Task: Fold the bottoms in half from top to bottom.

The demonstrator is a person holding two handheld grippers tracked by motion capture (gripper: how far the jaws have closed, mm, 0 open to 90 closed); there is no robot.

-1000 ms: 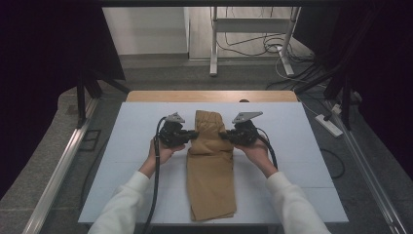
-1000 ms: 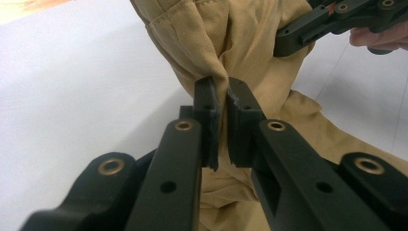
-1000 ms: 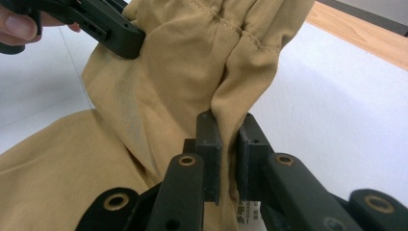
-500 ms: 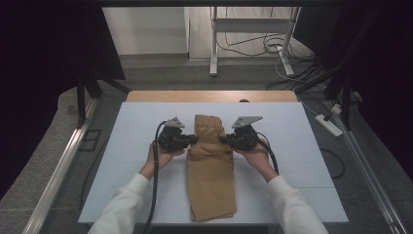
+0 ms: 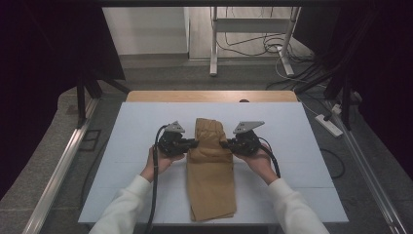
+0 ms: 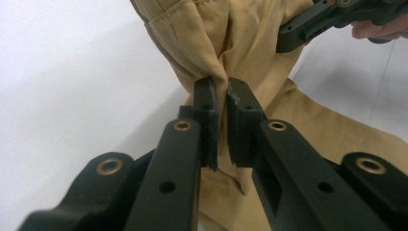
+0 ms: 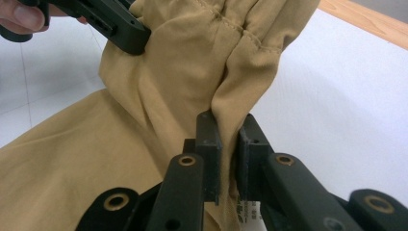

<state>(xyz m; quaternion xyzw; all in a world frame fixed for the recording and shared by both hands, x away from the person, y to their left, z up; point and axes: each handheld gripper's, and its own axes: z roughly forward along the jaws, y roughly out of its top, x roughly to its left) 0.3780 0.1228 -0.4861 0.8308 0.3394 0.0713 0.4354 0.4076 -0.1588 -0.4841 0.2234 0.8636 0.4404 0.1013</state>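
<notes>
A tan folded garment [image 5: 211, 170] lies lengthwise on the white table [image 5: 122, 146], its far end lifted a little. My left gripper [image 5: 195, 143] pinches the garment's left edge, and my right gripper [image 5: 225, 144] pinches its right edge. Seen along the left jaws, my left gripper [image 6: 222, 94] is shut on a bunched fold of the tan cloth [image 6: 226, 43]. Along the right jaws, my right gripper [image 7: 228, 122] clamps a hanging fold of the cloth [image 7: 202, 62] beside its stitched hem. Each gripper view catches the other gripper beyond the cloth.
The table's wooden far edge [image 5: 209, 96] runs behind the white sheet. Metal rails [image 5: 58, 170] flank the table on both sides. A white stand [image 5: 253, 34] and loose cables [image 5: 272, 48] sit on the floor beyond.
Both grippers, still holding the cloth, have drawn the garment's far end slightly toward the near side of the table.
</notes>
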